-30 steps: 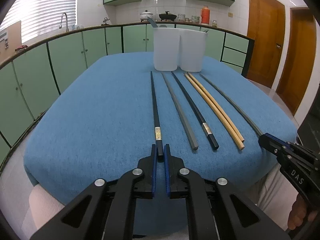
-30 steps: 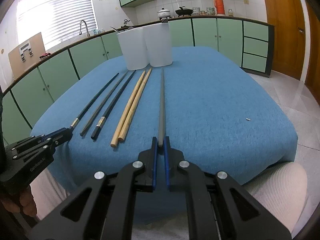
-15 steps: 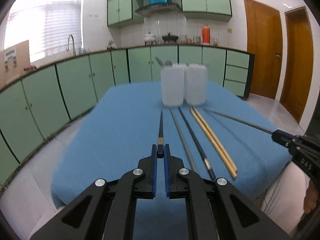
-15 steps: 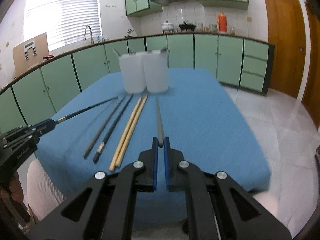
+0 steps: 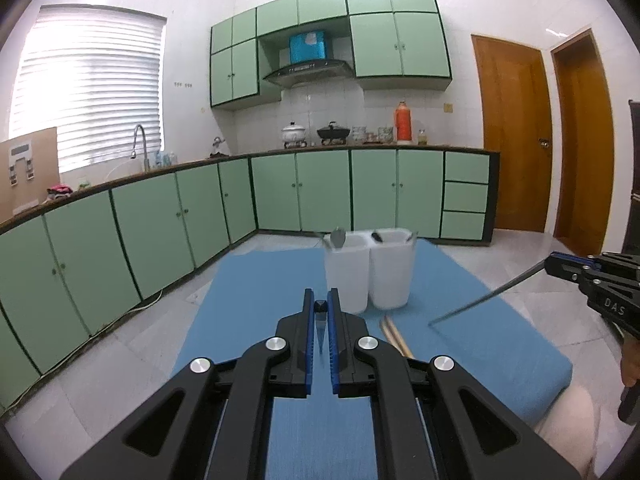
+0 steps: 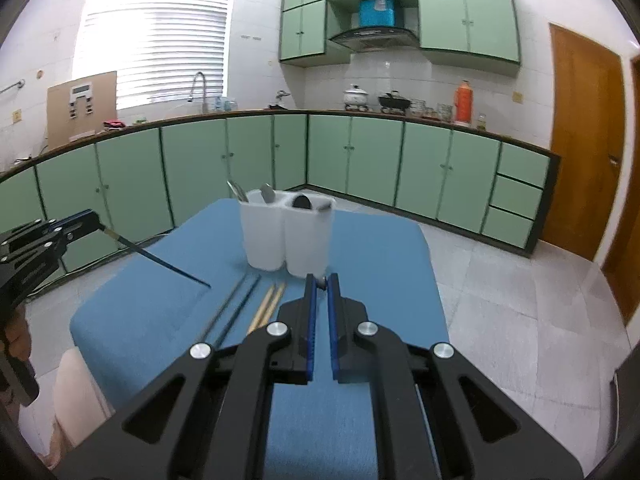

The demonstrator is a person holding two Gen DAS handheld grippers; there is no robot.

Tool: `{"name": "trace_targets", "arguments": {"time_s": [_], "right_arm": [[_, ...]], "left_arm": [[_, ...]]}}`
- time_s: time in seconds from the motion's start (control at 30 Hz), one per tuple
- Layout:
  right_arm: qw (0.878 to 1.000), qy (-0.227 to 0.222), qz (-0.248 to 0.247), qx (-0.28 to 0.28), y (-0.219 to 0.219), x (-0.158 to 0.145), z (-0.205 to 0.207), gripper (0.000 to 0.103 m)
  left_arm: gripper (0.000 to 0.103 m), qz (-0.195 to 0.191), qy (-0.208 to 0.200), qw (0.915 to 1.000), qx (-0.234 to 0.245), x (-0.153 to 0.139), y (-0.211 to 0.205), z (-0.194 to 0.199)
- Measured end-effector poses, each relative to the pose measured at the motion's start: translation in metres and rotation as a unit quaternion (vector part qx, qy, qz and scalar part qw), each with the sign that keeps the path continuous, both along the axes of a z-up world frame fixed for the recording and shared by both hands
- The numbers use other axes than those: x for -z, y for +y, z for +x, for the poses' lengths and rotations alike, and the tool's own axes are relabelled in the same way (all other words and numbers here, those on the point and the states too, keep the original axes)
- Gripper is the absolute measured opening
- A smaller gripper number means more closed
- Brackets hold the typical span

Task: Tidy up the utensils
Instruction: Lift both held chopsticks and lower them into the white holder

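left tongs [image 5: 321,305] closed narrow on the thick end of a black chopstick [image 5: 321,330], seen end-on between the blue pads, tip slanting down toward the blue-covered counter [image 5: 256,304]. from the right wrist view, same left tongs [image 6: 91,217] at the left edge, lifted above the counter, black chopstick [image 6: 160,258] angling down and to the right, tip hanging near the cloth but clear of it as far as can be told.

right tongs [image 6: 321,278] pinched narrow on the end of a grey chopstick [image 6: 321,280], mostly hidden between the pads. from the left wrist view, right tongs [image 5: 554,263] at the right edge, raised, grey chopstick [image 5: 486,298] sloping down to the left, tip above the cloth.

white two-part utensil holder [image 5: 368,270] upright toward the far end of the counter, a spoon-like handle and other dark utensil ends poking out of both compartments; exact contents hard to tell. same holder [image 6: 286,236] straight ahead of the right tongs.

flat on the cloth just in front of the holder: a pair of light wooden chopsticks [image 6: 269,306] side by side, and to their left one grey [image 6: 226,308] and one black chopstick [image 6: 240,310] close together. only the far ends of the wooden pair [image 5: 394,334] visible beside the left tongs.

green kitchen cabinets [image 5: 160,224] behind, well apart from the counter.
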State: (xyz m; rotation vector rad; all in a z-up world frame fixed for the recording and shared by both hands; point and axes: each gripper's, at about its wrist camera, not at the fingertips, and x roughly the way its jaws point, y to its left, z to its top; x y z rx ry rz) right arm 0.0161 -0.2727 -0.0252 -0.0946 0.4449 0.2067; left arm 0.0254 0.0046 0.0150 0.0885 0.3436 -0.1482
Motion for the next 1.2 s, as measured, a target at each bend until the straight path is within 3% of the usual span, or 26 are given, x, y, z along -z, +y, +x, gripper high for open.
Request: {"name": "trace_targets", "arguments": {"time_s": [0.4,0.53,0.9,1.2], "right_arm": [[0.997,0.048,-0.006,-0.055,-0.001,-0.053,0.048,0.004],[0.997,0.057,-0.007,-0.06,-0.002,-0.064,0.06,0.004],[0.997,0.022,0.001,-0.068,-0.003,-0.113,0.078,0.004],[0.998,-0.02,0.02,-0.059,-0.001,-0.167,0.12,0.004]], "left_arm": [[0.006,-0.022,0.033,0.9985,0.039,-0.036,0.006,0.048],[0.006,-0.019,0.026,0.9984,0.046,-0.048,0.007,0.054],[0.006,-0.031,-0.001,0.9976,0.062,-0.08,0.008,0.067],[0.006,-0.042,-0.054,0.9949,0.073,-0.132,-0.008,0.103]]}}
